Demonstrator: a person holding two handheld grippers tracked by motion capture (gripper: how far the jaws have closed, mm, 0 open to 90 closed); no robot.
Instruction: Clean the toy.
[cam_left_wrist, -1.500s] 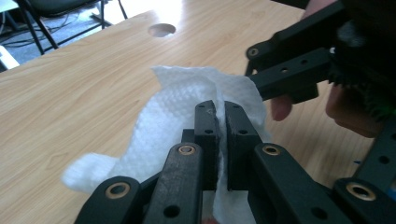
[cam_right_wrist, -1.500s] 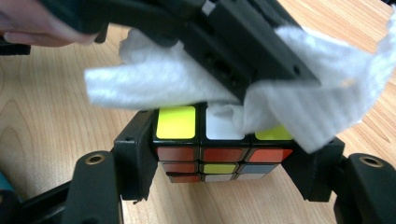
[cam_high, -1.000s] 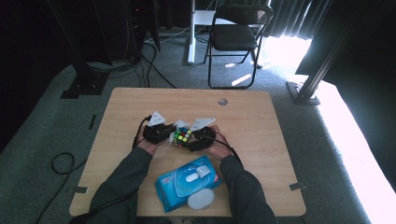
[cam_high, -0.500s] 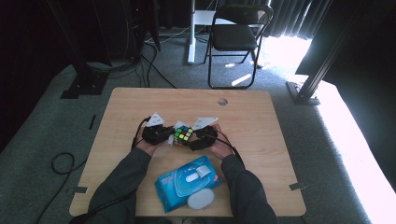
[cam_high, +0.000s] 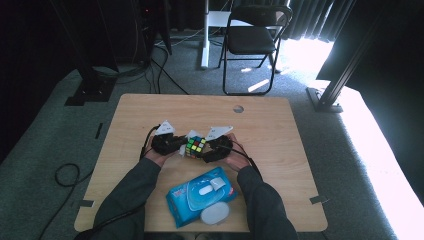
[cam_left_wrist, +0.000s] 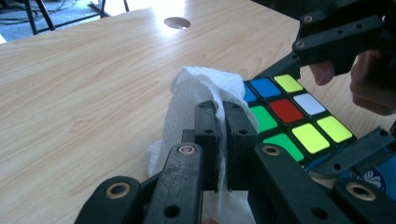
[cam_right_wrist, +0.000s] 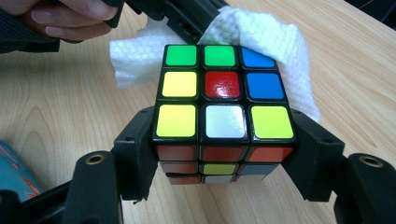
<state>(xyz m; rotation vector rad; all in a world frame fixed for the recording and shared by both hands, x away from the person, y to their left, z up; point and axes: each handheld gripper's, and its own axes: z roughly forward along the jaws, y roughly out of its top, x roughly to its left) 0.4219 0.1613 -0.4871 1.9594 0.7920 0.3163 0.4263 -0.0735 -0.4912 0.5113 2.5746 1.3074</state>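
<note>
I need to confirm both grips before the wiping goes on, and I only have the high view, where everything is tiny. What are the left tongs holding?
Observer: The left tongs are shut on a white wipe, pinched between the jaws, as the left gripper view shows.
Operator: And the right tongs?
Observer: The right tongs clamp the puzzle cube by two opposite sides, low on its body.
Operator: Does the wipe reach the cube?
Observer: Yes, in the right gripper view it drapes against the cube's far side.
Operator: Which colour is the centre of the top face?
Observer: Red, with a white sticker next to it on the near edge.
</note>
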